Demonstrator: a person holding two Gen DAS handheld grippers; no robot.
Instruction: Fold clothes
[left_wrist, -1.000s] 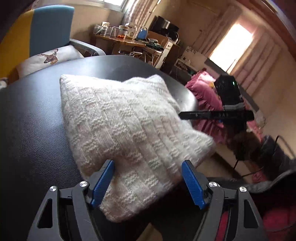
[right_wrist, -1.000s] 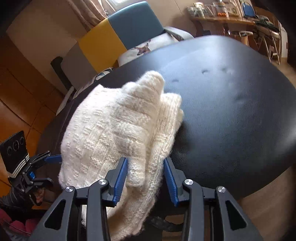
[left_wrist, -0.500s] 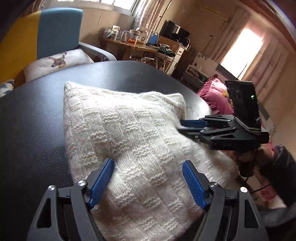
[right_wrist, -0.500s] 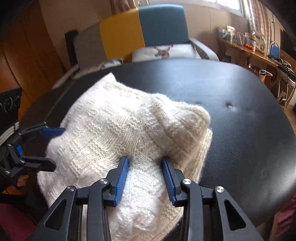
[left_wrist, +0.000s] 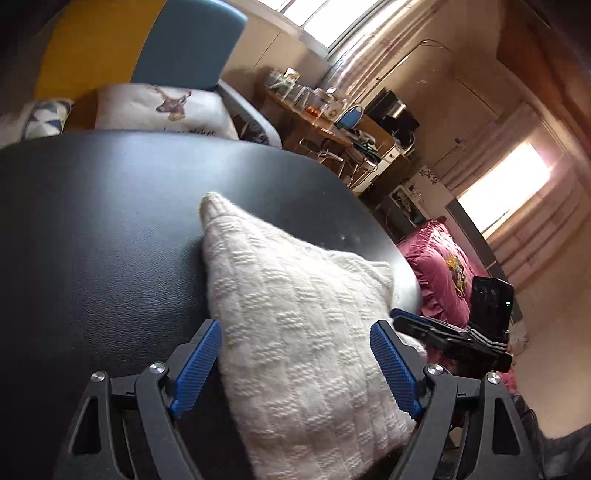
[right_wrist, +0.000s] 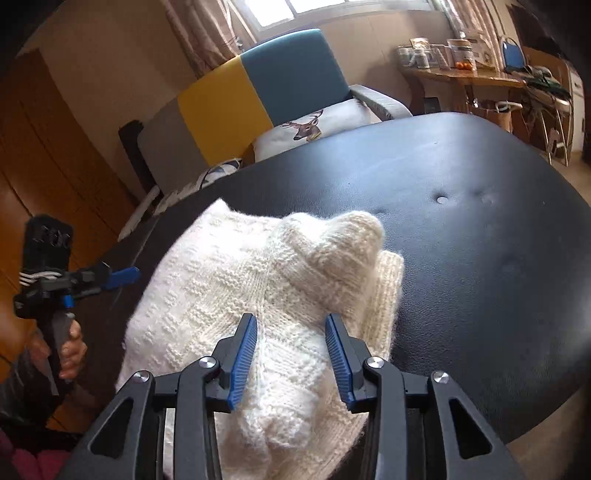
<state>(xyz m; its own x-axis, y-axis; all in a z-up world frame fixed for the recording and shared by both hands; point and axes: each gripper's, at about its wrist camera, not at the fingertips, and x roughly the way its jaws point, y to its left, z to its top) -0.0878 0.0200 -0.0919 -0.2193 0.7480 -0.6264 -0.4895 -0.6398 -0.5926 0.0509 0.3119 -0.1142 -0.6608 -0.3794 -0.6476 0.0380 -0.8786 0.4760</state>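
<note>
1. A cream-white, basket-weave knitted sweater (left_wrist: 295, 332) lay folded into a thick bundle at the near edge of a round, black, leather-look counter (left_wrist: 103, 229).
2. In the left wrist view, the left claw (left_wrist: 295, 365) hung over the near part of the sweater with its blue ribbed pads (left_wrist: 197, 365) set wide to either side of the knit, and its jaws were opening; the knit lay between the pads, but whether they still touched it could not be told.
3. In the right wrist view, the right claw (right_wrist: 291, 354) stood at a middling width with a ridge of the sweater (right_wrist: 258, 295) rising between its blue pads (right_wrist: 242, 363); whether the pads pressed on the wool could not be told.
4. A rounded fold of the sweater stood up beyond the right claw, with a ribbed edge below it on the right side.
5. From the right wrist view, the left claw (right_wrist: 125, 275) showed at the far left, just beside the sweater's edge, its handle gripped by a person's hand (right_wrist: 70, 347).
6. From the left wrist view, the right claw (left_wrist: 417, 323) reached in from the right, at the sweater's edge.
7. Behind the counter stood a yellow-and-blue upholstered armchair (right_wrist: 258, 92) bearing a white cushion printed with a deer head (right_wrist: 310, 125).
</note>
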